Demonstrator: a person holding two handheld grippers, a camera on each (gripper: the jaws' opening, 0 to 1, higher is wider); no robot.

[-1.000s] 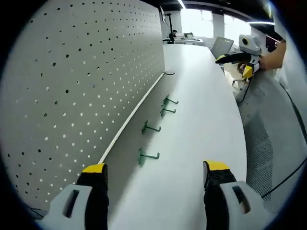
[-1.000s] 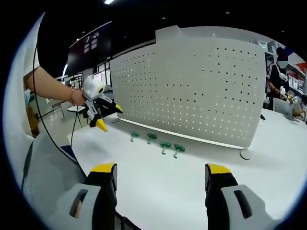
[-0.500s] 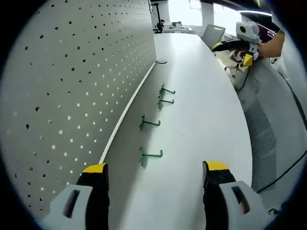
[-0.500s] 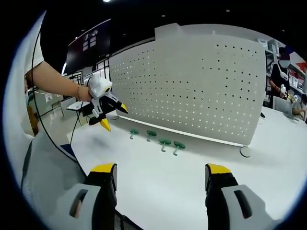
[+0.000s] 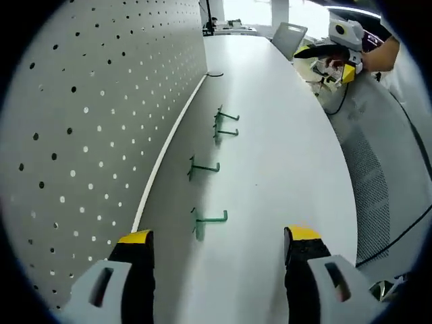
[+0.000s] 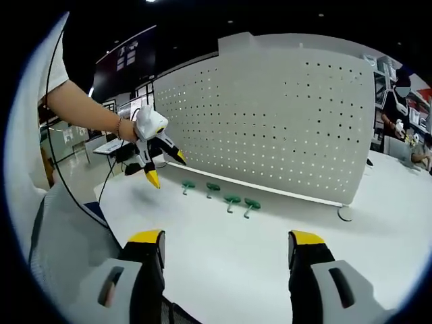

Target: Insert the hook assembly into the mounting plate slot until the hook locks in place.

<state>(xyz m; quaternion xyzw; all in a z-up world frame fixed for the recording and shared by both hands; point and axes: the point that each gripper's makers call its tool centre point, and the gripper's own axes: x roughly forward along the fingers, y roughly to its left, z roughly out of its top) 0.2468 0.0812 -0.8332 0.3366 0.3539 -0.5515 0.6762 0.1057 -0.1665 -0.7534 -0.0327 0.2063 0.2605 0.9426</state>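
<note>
An open-plan office or lab-style workroom, dim overhead with a ceiling strip light [image 6: 150, 2] and bright windows [image 5: 307, 8] at the far end. A long white table [image 5: 283, 155] runs down the room with a tall white pegboard [image 6: 283, 128] standing upright on it, and beyond it are more desks [image 6: 111, 150], an office chair [image 5: 289, 35] and a dark wall screen [image 6: 128, 64]. A person [image 6: 391, 101] stands at another desk on the far side, and black cables [image 5: 398, 243] trail off the table edge.
</note>
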